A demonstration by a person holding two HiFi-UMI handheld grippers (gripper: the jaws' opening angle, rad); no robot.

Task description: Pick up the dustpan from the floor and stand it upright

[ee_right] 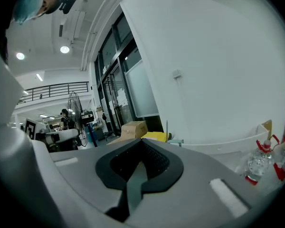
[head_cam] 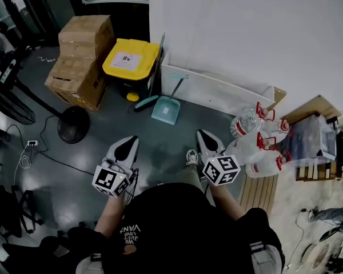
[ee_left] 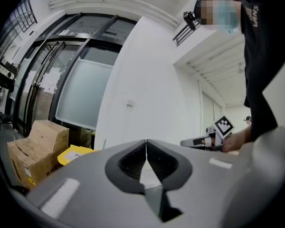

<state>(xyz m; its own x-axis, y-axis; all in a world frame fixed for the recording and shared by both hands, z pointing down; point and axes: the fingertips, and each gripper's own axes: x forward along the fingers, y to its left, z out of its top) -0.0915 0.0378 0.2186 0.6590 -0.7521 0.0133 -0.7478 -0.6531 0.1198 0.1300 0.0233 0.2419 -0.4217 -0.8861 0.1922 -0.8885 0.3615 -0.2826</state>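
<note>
**Dustpan at the wall, both grippers shut and empty**

The one teal dustpan (head_cam: 165, 109) sits on the grey floor (head_cam: 160, 144) at the foot of a low white trough (head_cam: 217, 90). Its handle slants up to the trough's front edge, and its pan mouth faces the open floor. Just to its left lies one teal broom (head_cam: 145, 103), head on the floor and stick leaning up past the bin (head_cam: 131, 60), which has a yellow lid. Dustpan and broom head lie close together; I cannot tell if they touch.

Left of the bin stand two stacked boxes (head_cam: 80, 67), and one round black fan base (head_cam: 74, 124) sits in front of them. To the right lie four clear bottles (head_cam: 254, 141) with red caps, next to one clear crate (head_cam: 311, 138).

Bare floor stretches between dustpan and grippers, hemmed by the fan base on the left and the bottles on the right.

The left gripper (head_cam: 127, 147) and right gripper (head_cam: 206, 138) are held well short of the dustpan, side by side and apart. Each has its jaws pressed together on nothing.
</note>
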